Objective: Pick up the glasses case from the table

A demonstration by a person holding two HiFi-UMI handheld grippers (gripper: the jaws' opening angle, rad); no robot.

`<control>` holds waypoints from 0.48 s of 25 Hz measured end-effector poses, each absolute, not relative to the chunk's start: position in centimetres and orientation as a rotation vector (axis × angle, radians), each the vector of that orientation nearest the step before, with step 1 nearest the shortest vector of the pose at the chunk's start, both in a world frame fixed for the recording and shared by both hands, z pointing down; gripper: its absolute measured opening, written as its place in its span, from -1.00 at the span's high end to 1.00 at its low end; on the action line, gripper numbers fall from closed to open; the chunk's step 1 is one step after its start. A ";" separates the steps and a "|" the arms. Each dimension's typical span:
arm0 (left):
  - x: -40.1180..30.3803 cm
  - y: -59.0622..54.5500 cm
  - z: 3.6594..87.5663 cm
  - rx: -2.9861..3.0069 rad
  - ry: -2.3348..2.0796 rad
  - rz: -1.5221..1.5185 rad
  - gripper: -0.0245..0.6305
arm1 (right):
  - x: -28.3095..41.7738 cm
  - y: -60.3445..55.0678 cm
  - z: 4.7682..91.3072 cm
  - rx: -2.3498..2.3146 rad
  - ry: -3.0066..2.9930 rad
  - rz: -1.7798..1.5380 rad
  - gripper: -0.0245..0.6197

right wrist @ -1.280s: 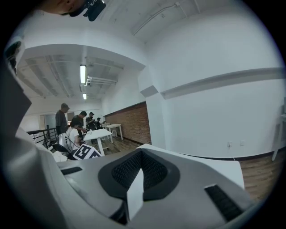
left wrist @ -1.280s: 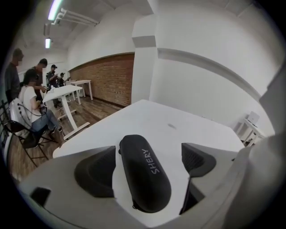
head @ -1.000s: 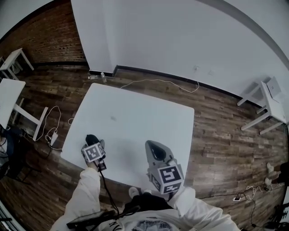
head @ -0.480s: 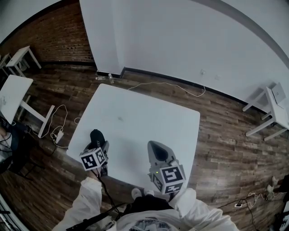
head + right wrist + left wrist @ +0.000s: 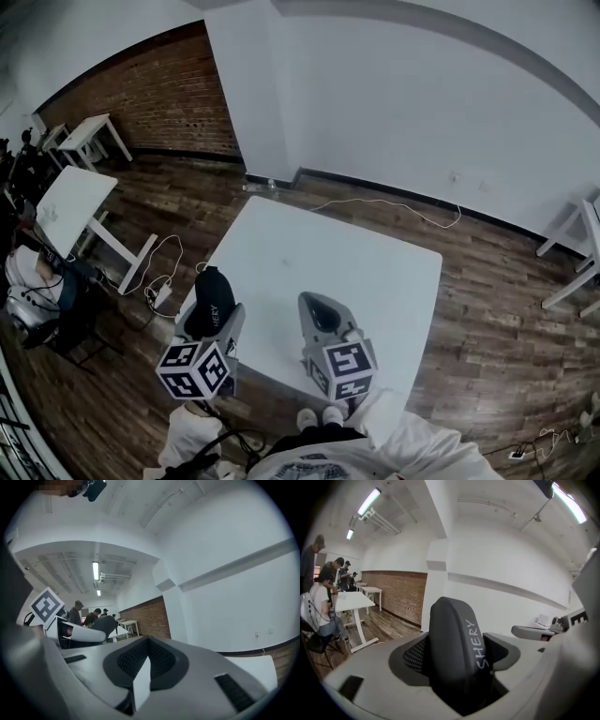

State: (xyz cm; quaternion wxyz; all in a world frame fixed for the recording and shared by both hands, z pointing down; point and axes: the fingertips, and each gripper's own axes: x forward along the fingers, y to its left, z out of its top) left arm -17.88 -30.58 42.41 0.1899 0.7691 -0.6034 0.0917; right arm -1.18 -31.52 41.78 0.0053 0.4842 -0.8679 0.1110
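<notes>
Fingers of the left gripper (image 5: 457, 654) clamp a dark, rounded glasses case (image 5: 451, 637) lettered SHERY; the right gripper (image 5: 142, 668) has its fingers pressed together, empty.

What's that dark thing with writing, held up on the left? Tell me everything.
A dark, matte, hard-looking glasses case, a rounded oblong with pale lettering, SHERY, down its side. It stands on end between the jaws of the left gripper, whose black meshed pads press its two sides. It is in the air, clear of the white table.
</notes>
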 end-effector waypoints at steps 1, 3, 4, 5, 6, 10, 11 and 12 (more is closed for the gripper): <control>-18.0 -30.2 41.9 2.165 -1.710 0.252 -0.15 | -1.3 -31.4 41.6 1.515 -2.716 0.348 0.90; -18.2 -29.9 41.4 2.166 -1.731 0.245 -0.15 | -1.3 -31.4 41.5 1.524 -2.704 0.350 0.90; -18.2 -29.9 41.3 2.167 -1.736 0.244 -0.15 | -1.2 -31.4 41.4 1.532 -2.701 0.351 0.90; -18.2 -29.8 41.2 2.167 -1.738 0.242 -0.14 | -1.1 -31.4 41.2 1.539 -2.701 0.351 0.90; -18.2 -29.7 41.2 2.169 -1.740 0.239 -0.15 | -1.0 -31.4 41.0 1.543 -2.703 0.352 0.90; -17.6 -29.2 40.7 2.174 -1.758 0.234 -0.15 | -0.3 -31.1 40.6 1.536 -2.708 0.337 0.91; -17.4 -29.2 40.6 2.176 -1.761 0.233 -0.15 | -0.1 -31.1 40.5 1.531 -2.708 0.327 0.91; -17.2 -29.1 40.5 2.178 -1.763 0.231 -0.15 | 0.0 -31.0 40.4 1.527 -2.708 0.319 0.92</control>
